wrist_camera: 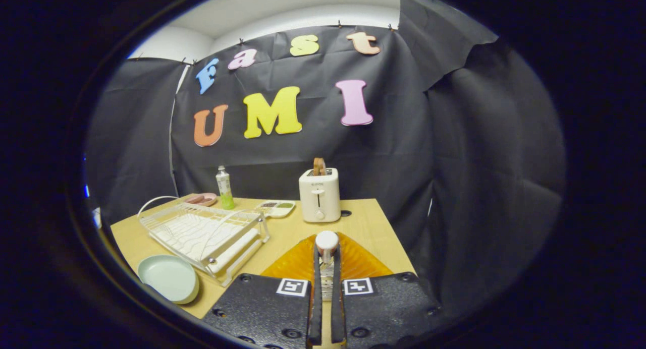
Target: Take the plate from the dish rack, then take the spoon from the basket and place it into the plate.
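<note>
The pale green plate [169, 277] lies flat on the wooden table [371, 223] at the lower left of the frame, just in front of the near corner of the white wire dish rack [204, 234], so it is already out of the rack. It looks shallow, glossy and smooth.

At the bottom centre the gripper [326, 253] has its two black fingers drawn close on a slim pale handle that ends in a rounded white knob, most likely the spoon [326, 242]; its bowl is hidden low between the fingers. Behind it sits the orange ribbed basket [361, 260].

The main risk, as I judge it, is the carry across to the plate: a thin, smooth handle pinched near one end could swivel or slip. The spoon could also clip the rack's near corner on the way, or land on the plate's rim, skid off the slick glaze or nudge the plate toward the table edge.

Farther back, a white toaster [319, 194] stands well clear.
</note>
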`<state>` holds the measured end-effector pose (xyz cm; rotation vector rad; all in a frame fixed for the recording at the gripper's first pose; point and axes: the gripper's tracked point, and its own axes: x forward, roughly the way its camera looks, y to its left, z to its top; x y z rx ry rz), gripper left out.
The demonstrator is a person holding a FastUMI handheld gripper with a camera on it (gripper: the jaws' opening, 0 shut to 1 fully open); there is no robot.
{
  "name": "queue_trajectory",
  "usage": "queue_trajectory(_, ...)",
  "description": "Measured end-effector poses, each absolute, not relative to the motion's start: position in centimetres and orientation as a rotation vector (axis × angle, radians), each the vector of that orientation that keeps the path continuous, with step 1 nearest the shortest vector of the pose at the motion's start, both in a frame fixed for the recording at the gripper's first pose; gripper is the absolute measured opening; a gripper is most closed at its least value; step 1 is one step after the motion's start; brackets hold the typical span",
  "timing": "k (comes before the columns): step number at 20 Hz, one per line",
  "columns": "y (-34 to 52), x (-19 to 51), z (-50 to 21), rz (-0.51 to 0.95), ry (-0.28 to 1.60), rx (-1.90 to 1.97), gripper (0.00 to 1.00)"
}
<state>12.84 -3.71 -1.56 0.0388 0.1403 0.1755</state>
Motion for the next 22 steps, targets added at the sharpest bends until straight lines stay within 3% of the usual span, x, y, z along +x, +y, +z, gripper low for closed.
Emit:
queue_trajectory(4,-2.5,9.2,2.5,0.193,0.089,0.019,0.12)
queue_trajectory(11,7.5,2.9,6.5,0.441,0.066,-0.080,0.12)
queue_trajectory(22,22.7,-0.2,-1.0,0.838,0.330,-0.109,0.12)
